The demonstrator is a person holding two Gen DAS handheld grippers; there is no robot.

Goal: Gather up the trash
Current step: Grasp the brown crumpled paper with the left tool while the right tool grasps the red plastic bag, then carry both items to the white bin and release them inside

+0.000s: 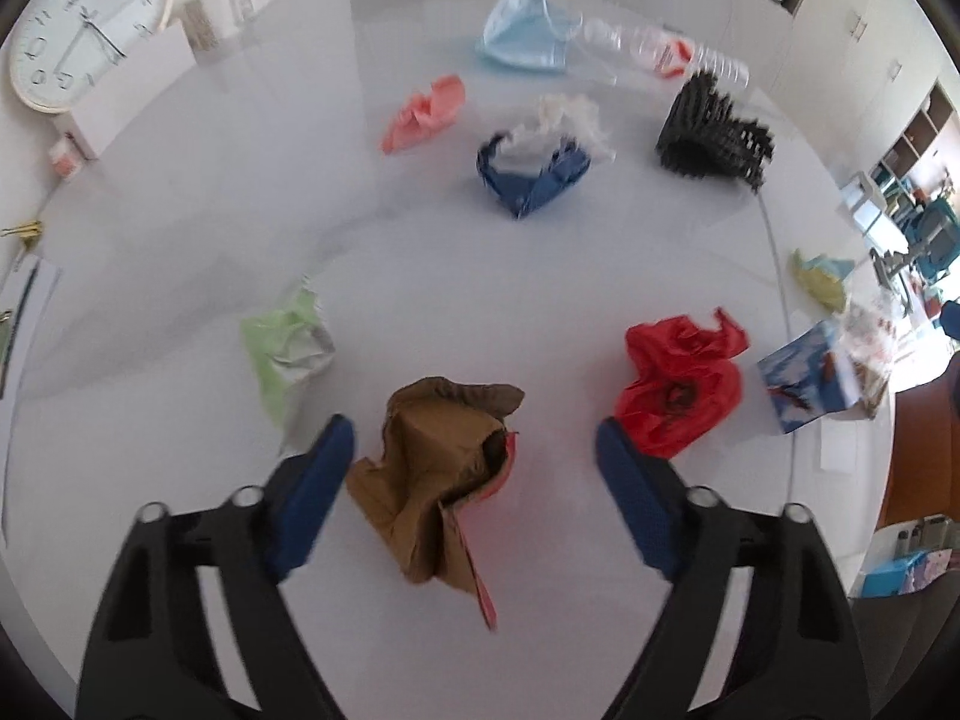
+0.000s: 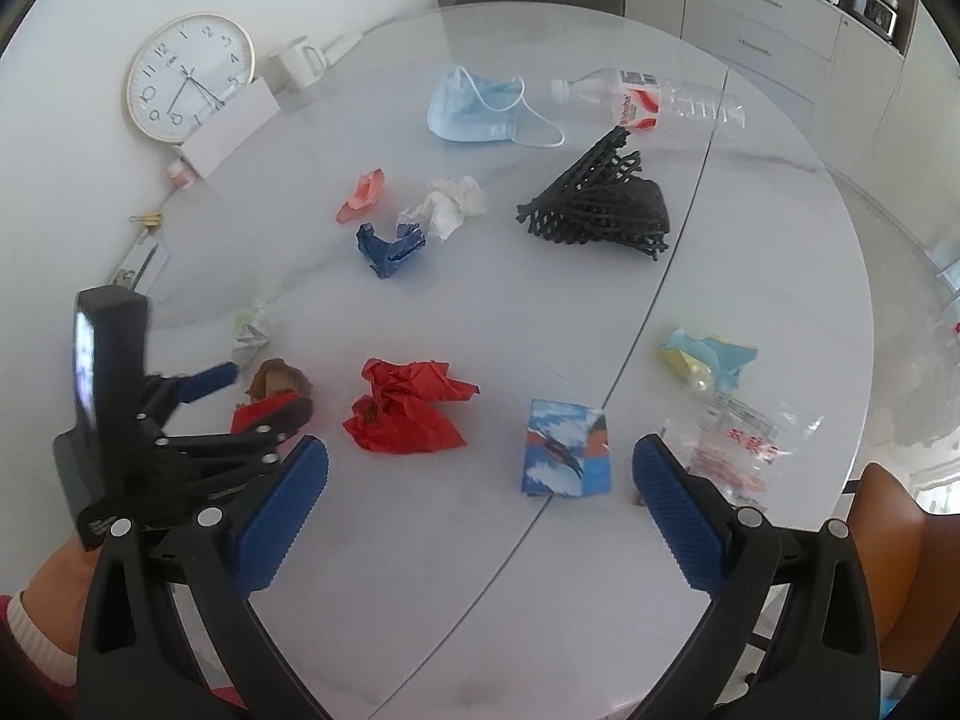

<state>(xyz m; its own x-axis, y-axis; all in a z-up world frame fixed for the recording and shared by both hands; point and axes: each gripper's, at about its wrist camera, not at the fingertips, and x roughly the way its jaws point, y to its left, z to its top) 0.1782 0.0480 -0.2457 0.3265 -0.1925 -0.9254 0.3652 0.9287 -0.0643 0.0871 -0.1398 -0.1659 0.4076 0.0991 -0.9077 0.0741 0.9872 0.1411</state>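
A crumpled brown paper piece [image 1: 447, 468] lies on the white round table [image 1: 456, 276] between the open jaws of my left gripper [image 1: 474, 444], closer to the left finger; it also shows in the right wrist view [image 2: 277, 381]. A crumpled red paper [image 1: 681, 387] lies just right of it [image 2: 408, 411]. My right gripper [image 2: 480, 468] is open and empty, above the table's near edge, with a blue patterned carton [image 2: 567, 450] ahead between its fingers. The left gripper [image 2: 240, 390] shows at the left in the right wrist view.
More litter lies around: green wrapper [image 1: 288, 348], pink paper [image 1: 426, 111], blue and white crumples [image 1: 534, 168], black mesh [image 2: 600, 204], face mask [image 2: 474, 111], plastic bottle [image 2: 648, 99], yellow-blue paper [image 2: 708, 357], clear bag [image 2: 744, 450]. A clock [image 2: 189, 78] and mug [image 2: 297, 66] stand far left.
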